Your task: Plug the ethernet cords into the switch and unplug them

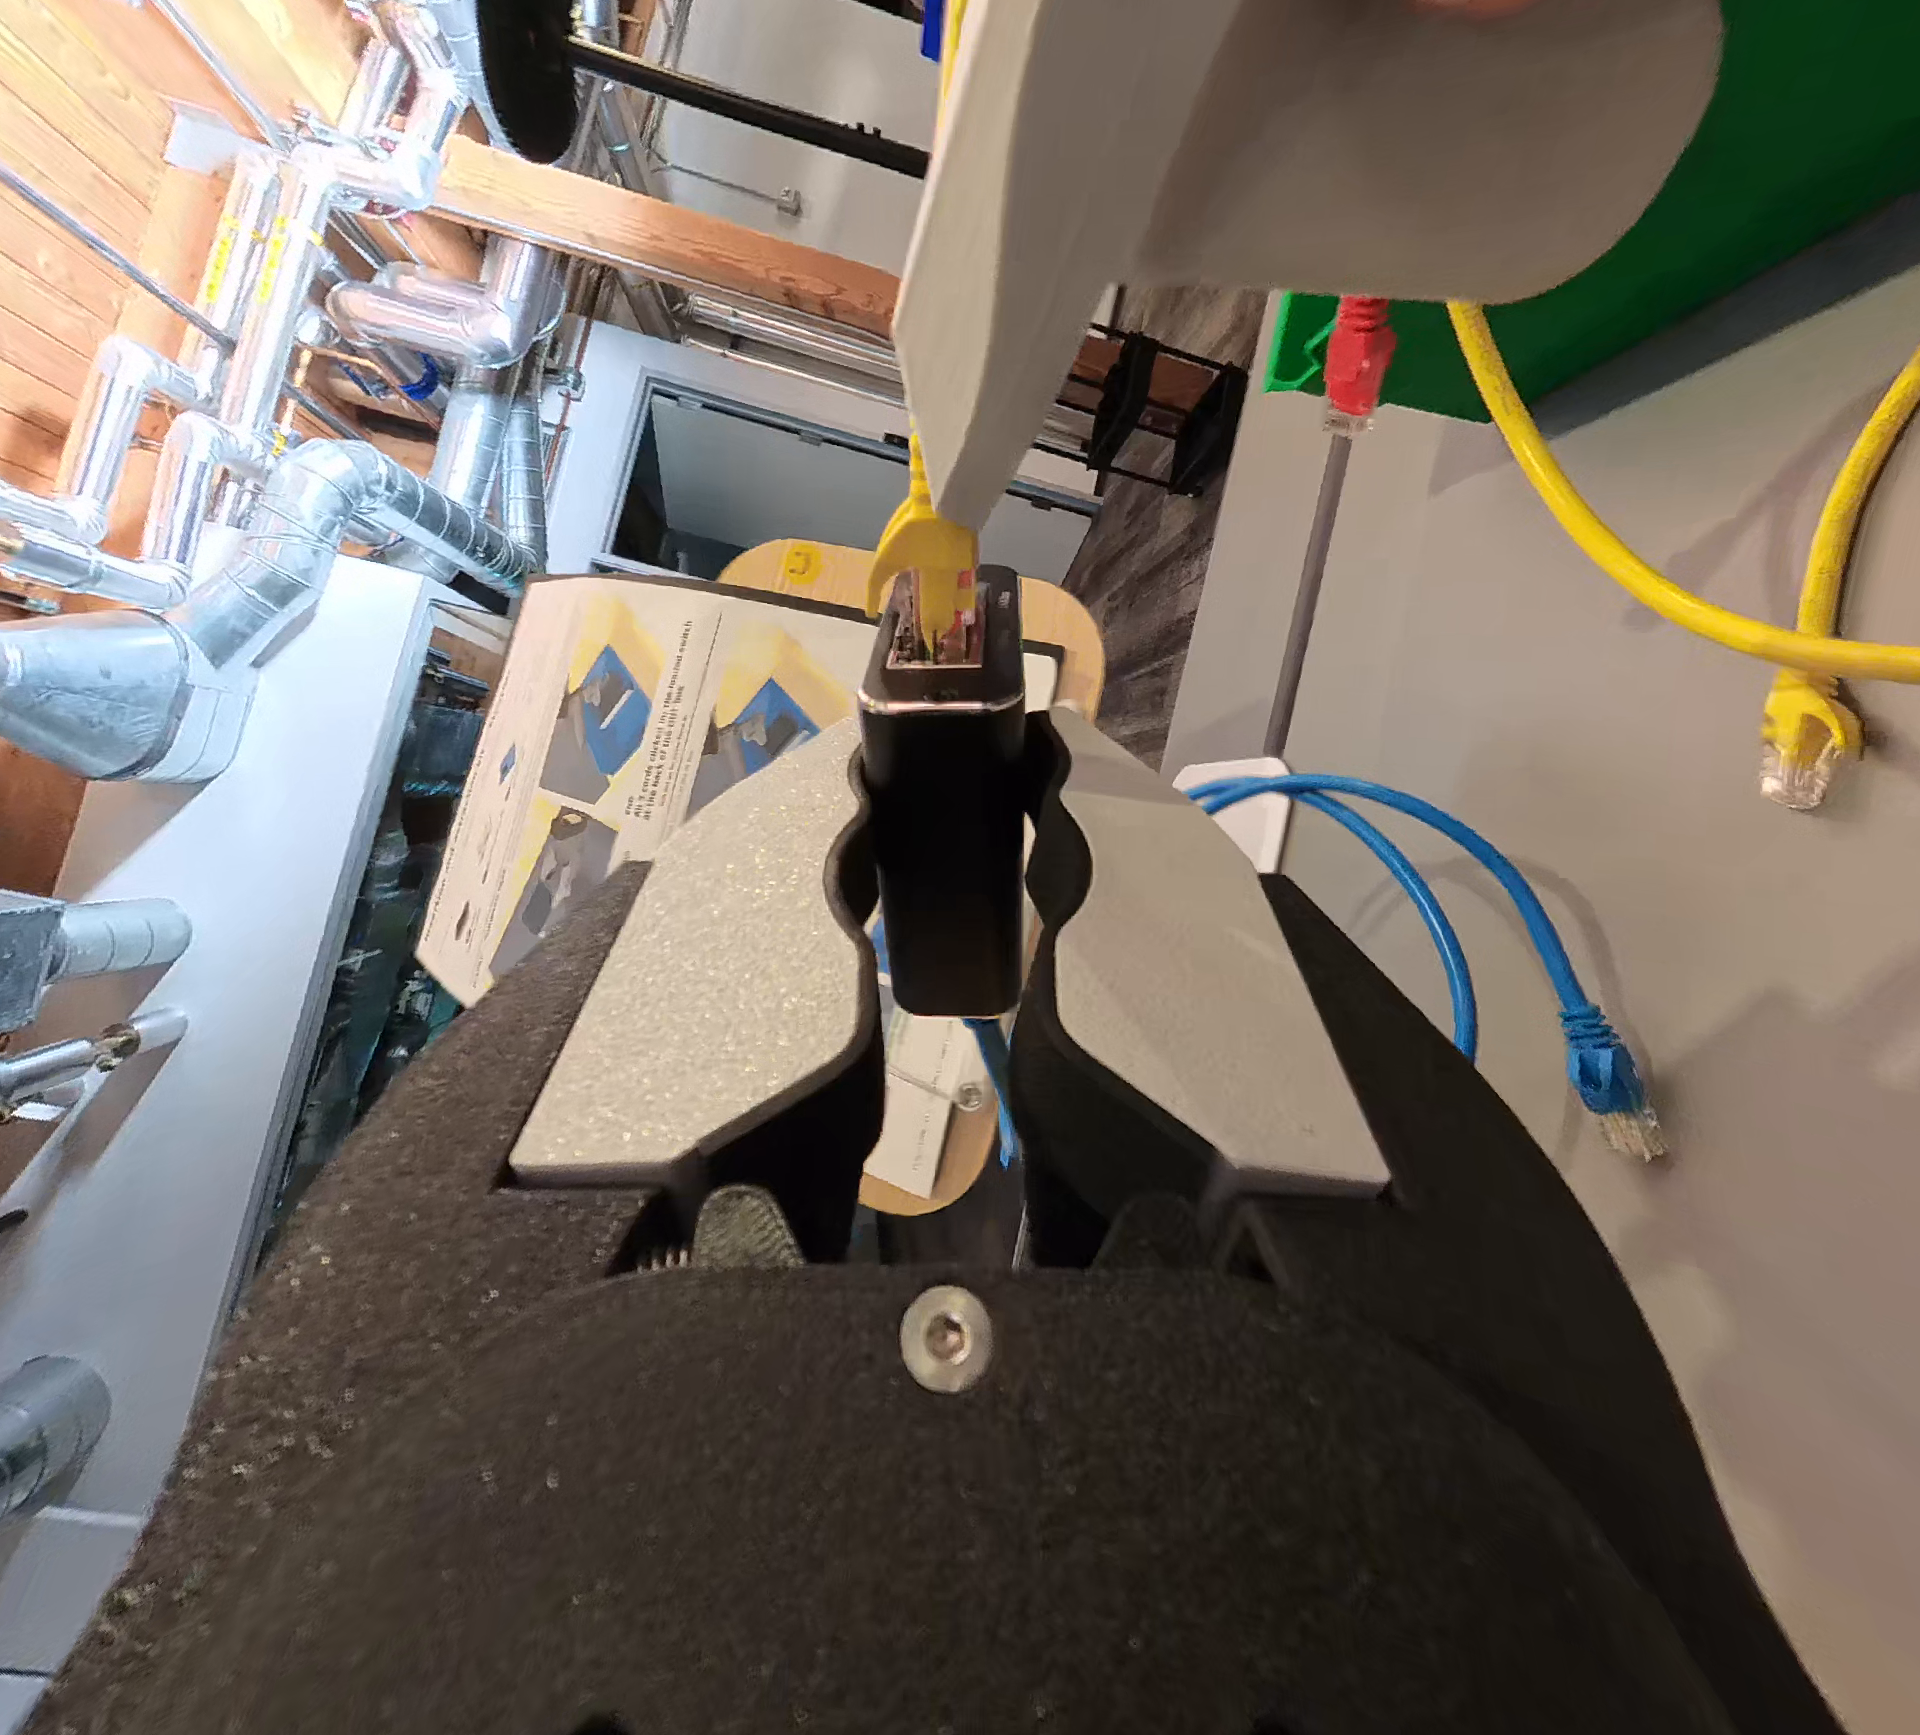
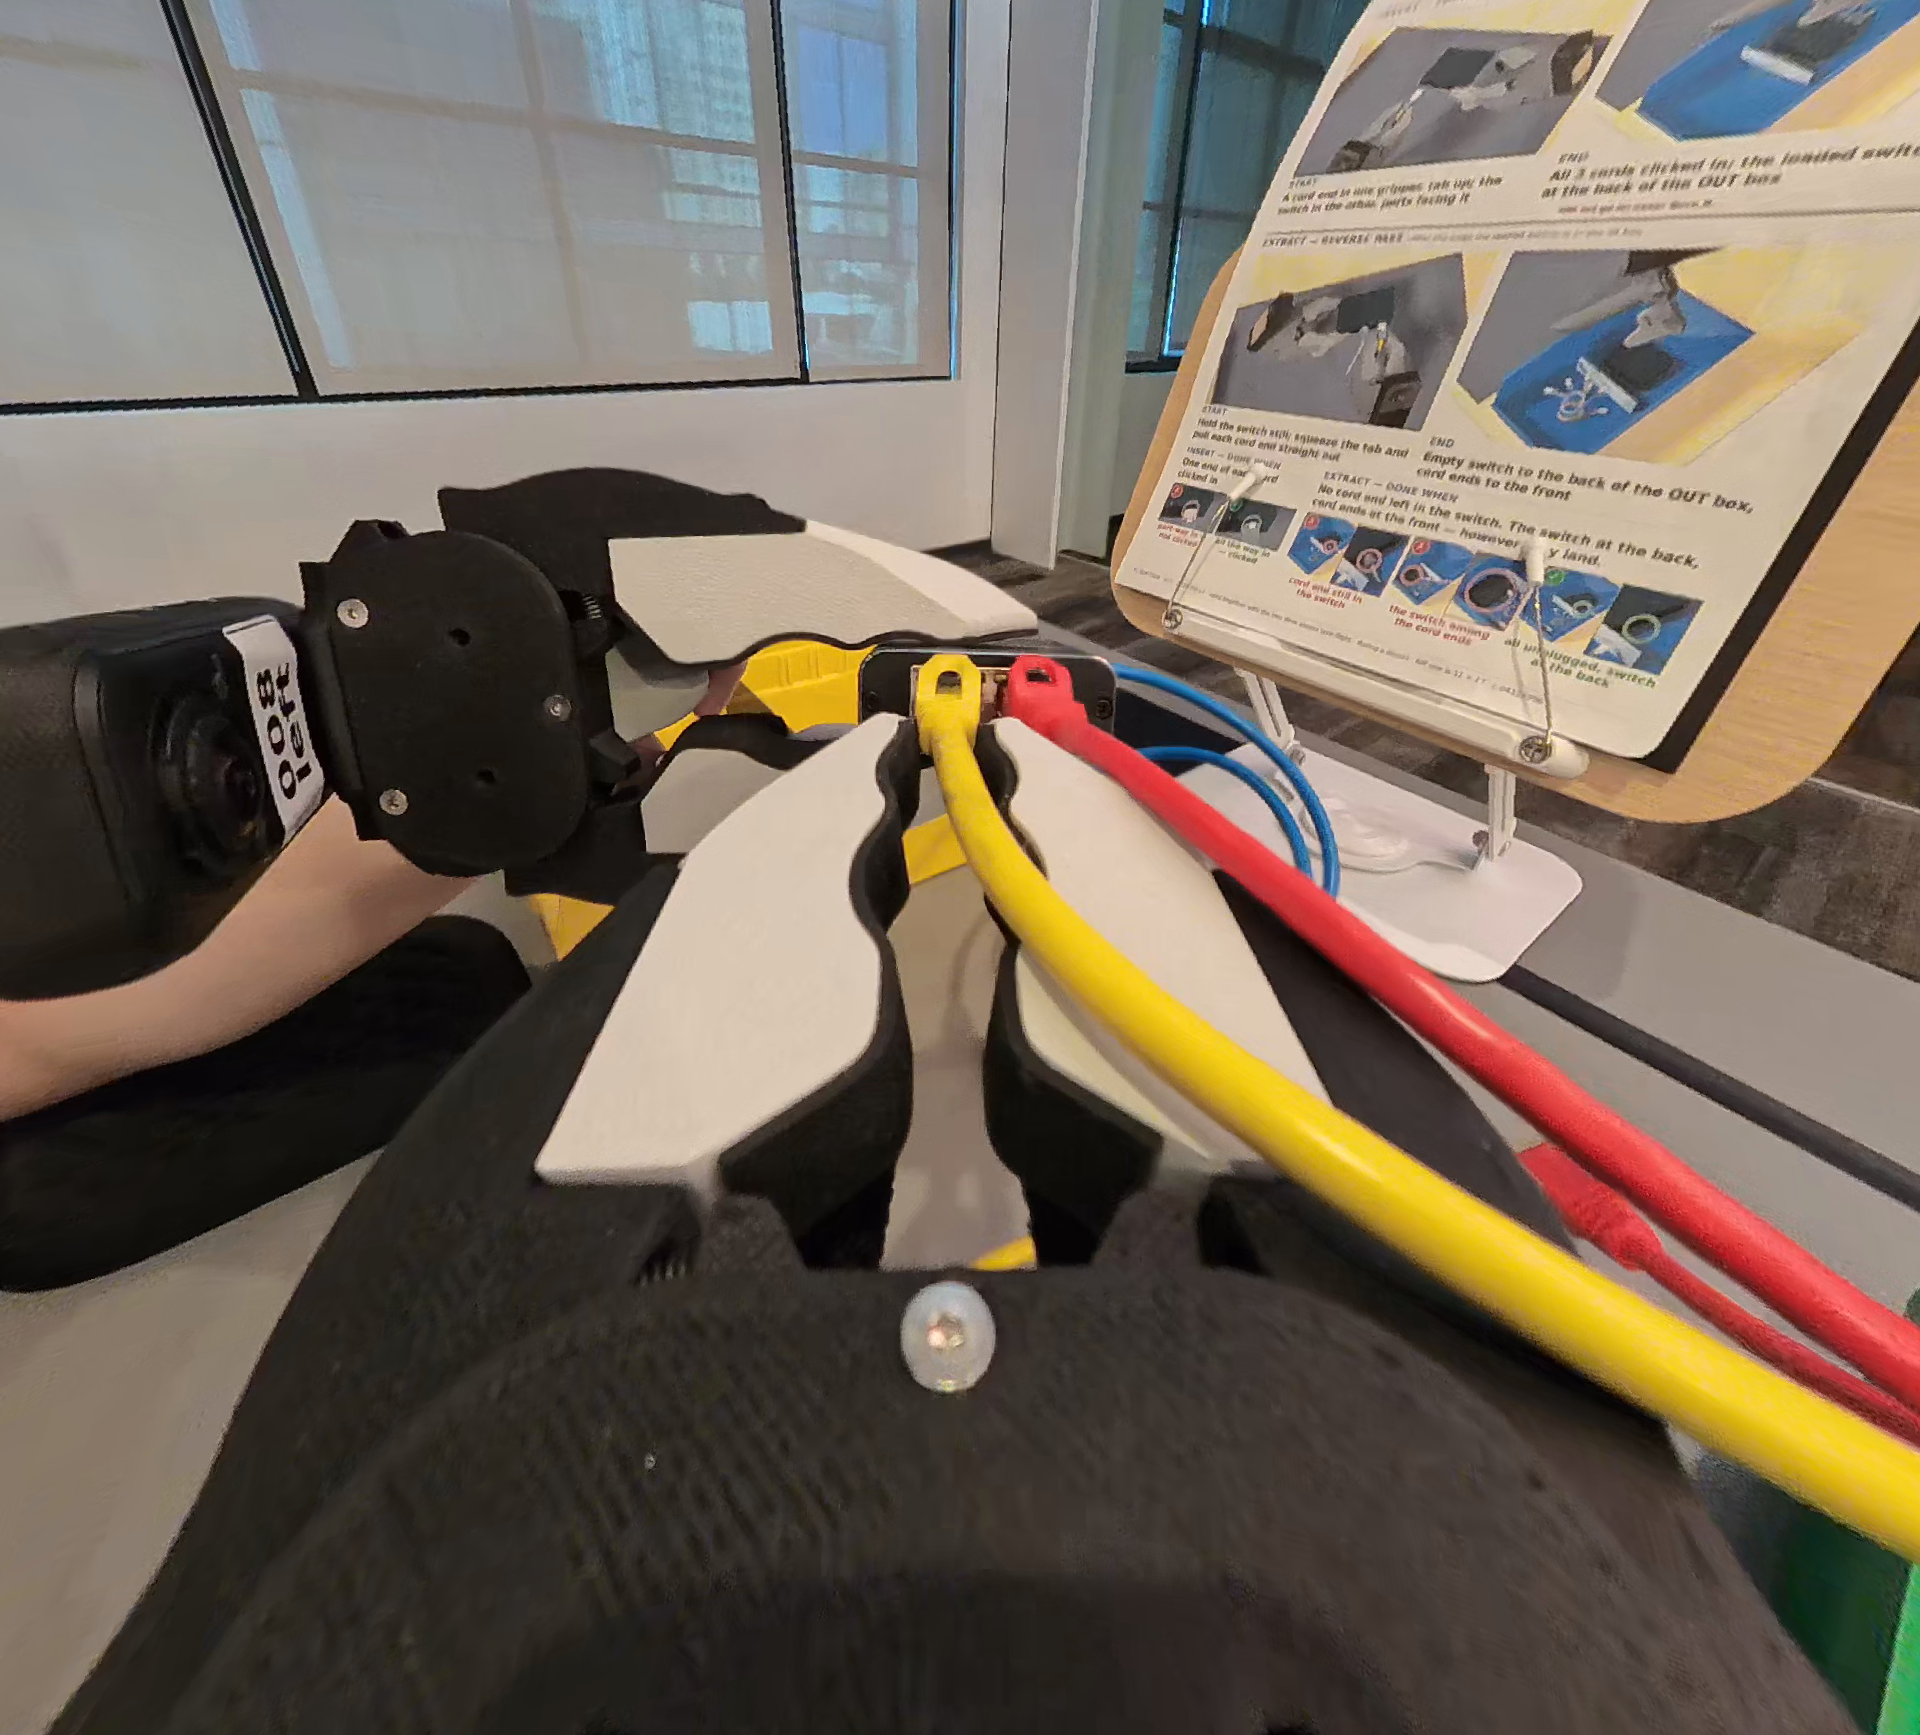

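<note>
Right at the middle of both wrist views sits the black ethernet switch (image 1: 943,812), so I'll place everything off that. It's pinched between the two pads of the left gripper (image 1: 943,786), which press on its narrow sides, with the port face poking out past the fingertips.

On the port side of the switch, the yellow ethernet plug (image 2: 948,693) is in one of the sockets, and the right gripper (image 2: 951,745) has its fingertips closed around that plug's boot, just short of the switch face. Its yellow cord (image 2: 1299,1103) runs back from the switch over the right-hand finger. Next socket over, just beside the yellow one, a red plug (image 2: 1039,688) is seated too, and its red cord (image 2: 1455,1041) trails off the same way.

Behind the switch, blue cord (image 2: 1299,792) loops around. From the left wrist view you can also see loose ends lying on the grey table (image 1: 1558,854) well off to the side of the switch: a blue connector (image 1: 1616,1093), a yellow connector (image 1: 1803,740) and a red one (image 1: 1356,366) by the edge of a green bin (image 1: 1818,127).

Further back from the switch stands an instruction sheet (image 2: 1507,283) on a wooden stand
</note>
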A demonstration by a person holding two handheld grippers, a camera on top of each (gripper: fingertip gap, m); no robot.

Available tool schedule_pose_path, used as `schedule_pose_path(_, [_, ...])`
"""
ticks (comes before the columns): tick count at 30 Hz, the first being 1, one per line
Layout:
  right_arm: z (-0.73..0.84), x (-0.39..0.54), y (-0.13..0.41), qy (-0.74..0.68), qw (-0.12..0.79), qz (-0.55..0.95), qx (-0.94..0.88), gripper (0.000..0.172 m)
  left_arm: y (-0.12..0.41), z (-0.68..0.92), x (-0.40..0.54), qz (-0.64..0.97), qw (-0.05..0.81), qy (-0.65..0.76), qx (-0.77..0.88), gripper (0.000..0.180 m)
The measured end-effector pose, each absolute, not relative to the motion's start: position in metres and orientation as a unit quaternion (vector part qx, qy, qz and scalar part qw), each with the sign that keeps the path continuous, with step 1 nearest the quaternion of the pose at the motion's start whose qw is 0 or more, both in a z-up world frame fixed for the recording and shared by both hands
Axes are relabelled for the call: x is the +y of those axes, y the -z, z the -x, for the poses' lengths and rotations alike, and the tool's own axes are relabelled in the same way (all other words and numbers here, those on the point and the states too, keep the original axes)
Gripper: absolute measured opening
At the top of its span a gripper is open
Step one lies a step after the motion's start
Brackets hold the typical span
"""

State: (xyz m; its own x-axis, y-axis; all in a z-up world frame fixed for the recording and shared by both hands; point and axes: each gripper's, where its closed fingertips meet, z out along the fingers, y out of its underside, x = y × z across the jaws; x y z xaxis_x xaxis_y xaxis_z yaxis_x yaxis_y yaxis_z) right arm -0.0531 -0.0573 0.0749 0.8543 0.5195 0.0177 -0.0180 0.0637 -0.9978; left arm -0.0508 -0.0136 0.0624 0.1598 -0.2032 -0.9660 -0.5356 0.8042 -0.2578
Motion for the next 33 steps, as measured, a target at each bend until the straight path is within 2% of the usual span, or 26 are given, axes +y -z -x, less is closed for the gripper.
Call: schedule_pose_path(33, [0.054, -0.054, -0.048, -0.186, 0.637, 0.719, -0.208, 0.012, -0.034, 0.046, -0.015, 0.3, 0.691, -0.107, 0.648, 0.024])
